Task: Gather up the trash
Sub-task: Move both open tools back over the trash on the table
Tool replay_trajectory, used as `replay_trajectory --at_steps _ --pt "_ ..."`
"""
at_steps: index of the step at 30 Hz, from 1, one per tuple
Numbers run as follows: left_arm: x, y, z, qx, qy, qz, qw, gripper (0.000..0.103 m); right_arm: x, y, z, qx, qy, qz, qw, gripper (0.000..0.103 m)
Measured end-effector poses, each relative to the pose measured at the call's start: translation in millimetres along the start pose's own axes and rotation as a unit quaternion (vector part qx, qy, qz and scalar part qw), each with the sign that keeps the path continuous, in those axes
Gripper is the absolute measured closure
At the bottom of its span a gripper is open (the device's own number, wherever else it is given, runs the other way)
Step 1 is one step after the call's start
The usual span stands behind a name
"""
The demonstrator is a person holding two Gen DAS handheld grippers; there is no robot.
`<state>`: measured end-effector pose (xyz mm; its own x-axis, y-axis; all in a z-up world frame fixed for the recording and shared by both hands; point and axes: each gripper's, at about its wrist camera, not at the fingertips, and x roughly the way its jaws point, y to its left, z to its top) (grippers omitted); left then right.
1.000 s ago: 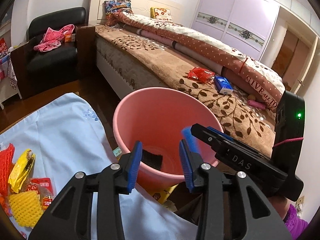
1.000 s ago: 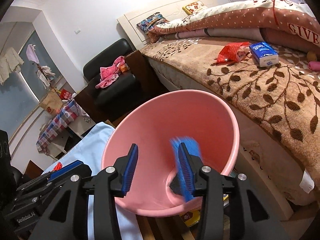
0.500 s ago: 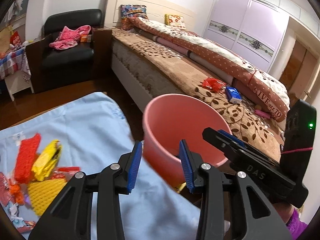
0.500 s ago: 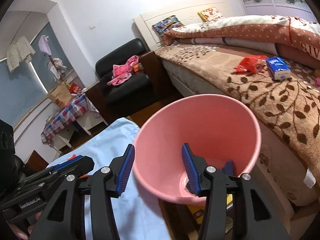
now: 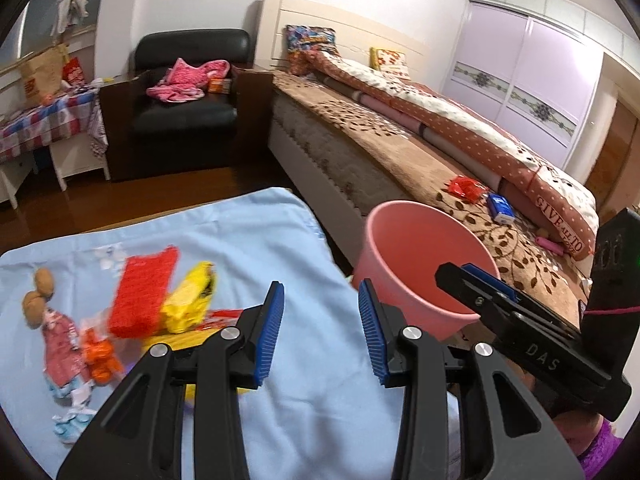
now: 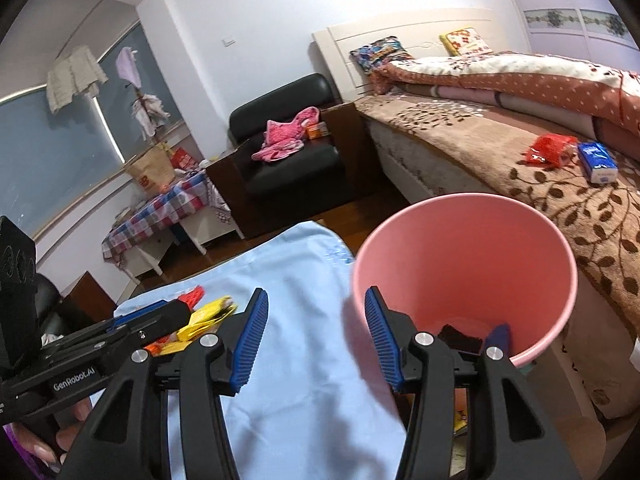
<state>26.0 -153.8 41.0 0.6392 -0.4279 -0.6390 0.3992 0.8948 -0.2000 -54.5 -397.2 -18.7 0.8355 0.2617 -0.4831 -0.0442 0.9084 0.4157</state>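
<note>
A pink bucket (image 5: pixel 424 248) (image 6: pixel 460 248) stands between the blue-clothed table (image 5: pixel 260 240) and the bed. At its bottom lie a dark piece (image 6: pixel 460 338) and a blue piece (image 6: pixel 498 334). Trash sits on the cloth at the left: a red foam net (image 5: pixel 144 292), a yellow wrapper (image 5: pixel 188 300), an orange scrap (image 5: pixel 100 356) and a pink wrapper (image 5: pixel 60 344). My left gripper (image 5: pixel 320 284) hovers open over the cloth, right of the pile, with nothing in it. My right gripper (image 6: pixel 316 292) is open and empty above the cloth beside the bucket's rim.
The bed (image 5: pixel 360 152) runs behind the bucket, with a red packet (image 5: pixel 466 188) and a blue tissue pack (image 5: pixel 500 208) on it. A black armchair (image 5: pixel 184 112) holds pink clothes. A small table with a checked cloth (image 6: pixel 160 208) stands at the far left.
Both grippers drew back from over the bucket and swung left over the blue cloth. The blue piece fell from the right gripper into the bucket, and the right jaws widened.
</note>
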Motion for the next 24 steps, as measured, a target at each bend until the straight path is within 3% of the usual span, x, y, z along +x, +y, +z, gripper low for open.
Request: replay_trajectory --at_steps 13,24 --pt "-36 50 -20 -0.032 -0.018 0.043 0.9984 0.064 4 36 -16 -0.023 0.015 0.033 0.999 0.053" --pt "-68 102 -49 -0.068 -0.02 0.103 0.9921 0.064 23 63 -30 -0.04 0.045 0.065 0.996 0.053"
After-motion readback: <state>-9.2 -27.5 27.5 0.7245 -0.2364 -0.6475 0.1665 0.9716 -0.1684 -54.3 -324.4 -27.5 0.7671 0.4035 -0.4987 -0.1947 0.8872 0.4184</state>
